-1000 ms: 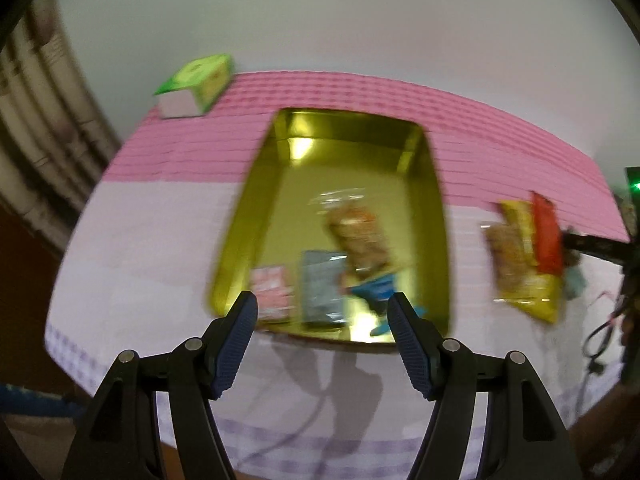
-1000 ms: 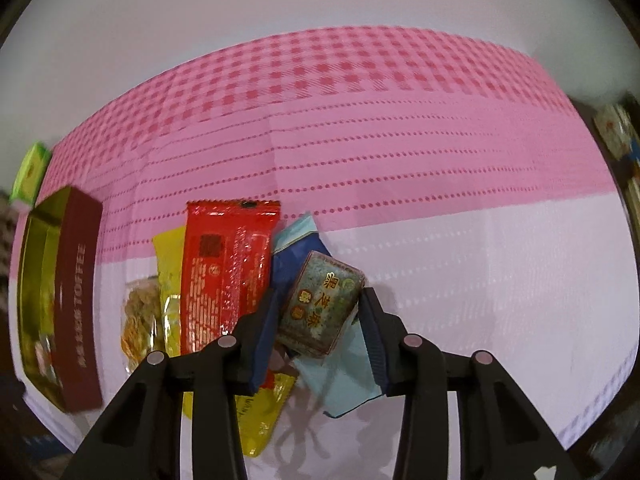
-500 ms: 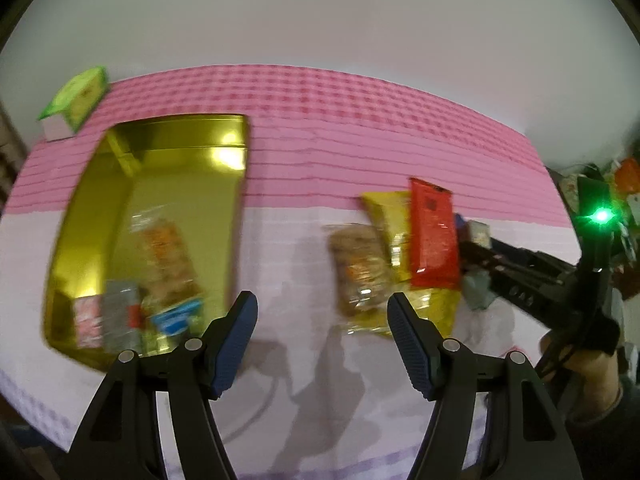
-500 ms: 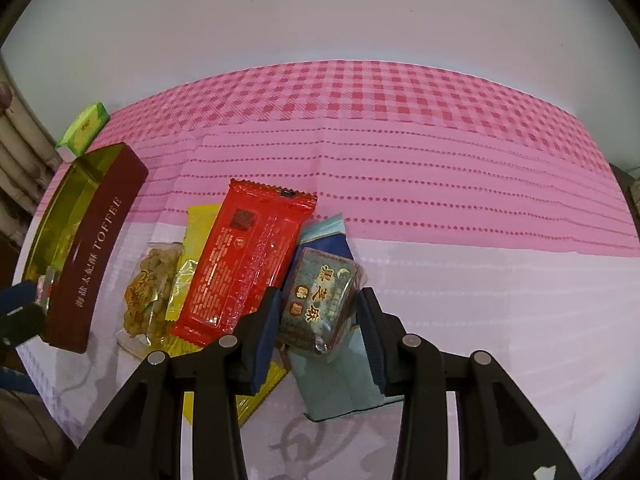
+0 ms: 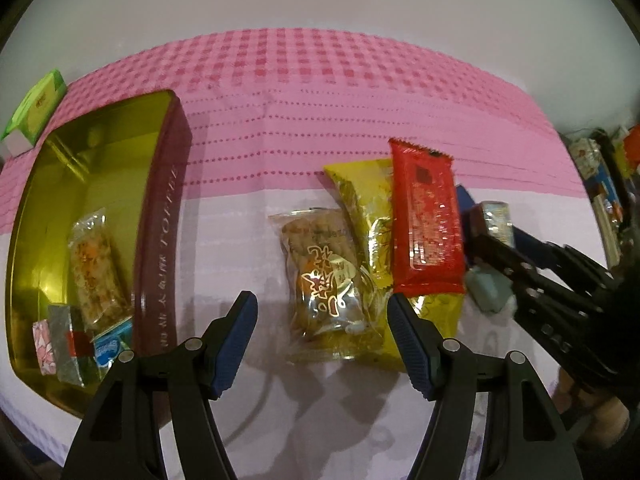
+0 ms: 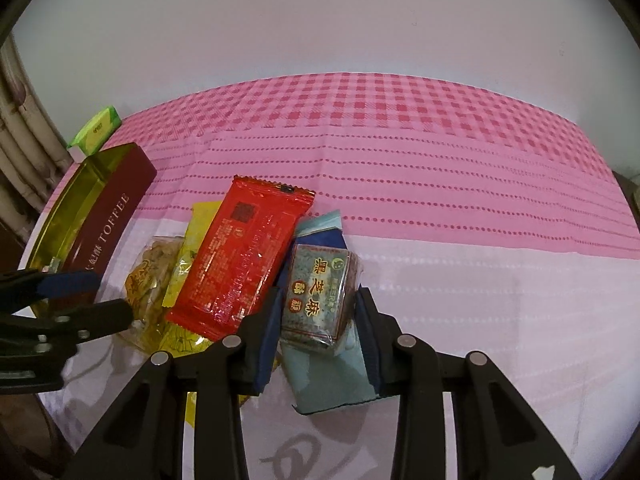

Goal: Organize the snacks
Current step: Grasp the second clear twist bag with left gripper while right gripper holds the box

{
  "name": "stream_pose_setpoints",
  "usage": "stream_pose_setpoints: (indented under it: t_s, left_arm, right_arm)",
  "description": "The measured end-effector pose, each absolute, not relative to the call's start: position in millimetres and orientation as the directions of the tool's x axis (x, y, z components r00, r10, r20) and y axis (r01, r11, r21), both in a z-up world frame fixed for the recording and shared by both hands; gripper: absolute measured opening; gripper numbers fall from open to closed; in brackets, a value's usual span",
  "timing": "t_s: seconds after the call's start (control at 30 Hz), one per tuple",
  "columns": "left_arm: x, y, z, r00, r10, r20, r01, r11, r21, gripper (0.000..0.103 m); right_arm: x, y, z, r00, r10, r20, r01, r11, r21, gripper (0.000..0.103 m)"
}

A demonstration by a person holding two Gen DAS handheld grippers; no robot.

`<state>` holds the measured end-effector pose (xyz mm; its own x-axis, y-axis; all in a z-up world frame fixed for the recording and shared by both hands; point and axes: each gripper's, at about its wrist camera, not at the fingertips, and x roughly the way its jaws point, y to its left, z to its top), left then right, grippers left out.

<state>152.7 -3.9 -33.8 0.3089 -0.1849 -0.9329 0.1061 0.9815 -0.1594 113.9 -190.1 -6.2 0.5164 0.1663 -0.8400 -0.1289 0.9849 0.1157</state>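
Since a second ago, left gripper has swung from above the tin to the snack pile; its jaws stand apart over a clear cracker pack, holding nothing; right gripper is closing on a dark sesame cake (still resting on a teal packet); beside it lie a red packet and a yellow one; four snacks sit in the tin.
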Motion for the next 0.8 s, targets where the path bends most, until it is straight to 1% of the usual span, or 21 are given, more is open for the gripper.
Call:
stream_pose_setpoints:
  t_s: [0.13,0.23,0.4,0.57,0.6,0.67,0.7,0.8]
  left_arm:
    - [161.5,-2.1,-46.9,0.27,-0.199,-0.942,0.058,0.98,-0.191,0.065]
    - [165.7,-4.1,-50.6,0.27,-0.182,-0.945,0.056,0.983,-0.173,0.056]
    - [177.6,-7.0,-57.2,0.254,-0.172,-0.952,0.04,0.985,-0.167,0.055]
    - [187.8,-14.0,-59.1,0.253,-0.14,-0.957,0.05,0.99,-0.132,0.055]
    - [189.6,-14.9,-59.8,0.253,-0.138,-0.958,0.05,0.99,-0.129,0.054]
    - [190.5,-15.8,-59.8,0.254,-0.137,-0.958,0.055,0.99,-0.127,0.045]
    - [190.6,-14.7,-59.1,0.254,-0.134,-0.958,0.057,0.991,-0.124,0.043]
    - [192.1,-13.3,-59.0,0.254,-0.137,-0.958,0.053,0.99,-0.127,0.042]
  right_arm:
    - [113.3,-191.8,-7.2,0.515,0.182,-0.838,-0.134,0.982,0.131,0.033]
    - [113.9,-193.1,-7.5,0.512,0.191,-0.837,-0.136,0.981,0.141,0.033]
    - [114.4,-195.4,-7.7,0.509,0.203,-0.836,-0.136,0.979,0.154,0.033]
    - [113.9,-198.0,-8.2,0.506,0.213,-0.836,-0.135,0.977,0.166,0.033]
    - [113.8,-198.6,-8.2,0.506,0.214,-0.836,-0.135,0.976,0.168,0.033]
    - [114.3,-197.9,-8.4,0.505,0.213,-0.837,-0.135,0.977,0.167,0.033]
    - [114.4,-197.4,-8.0,0.504,0.211,-0.838,-0.136,0.977,0.164,0.033]
    - [114.8,-195.5,-7.6,0.505,0.202,-0.839,-0.135,0.979,0.154,0.033]
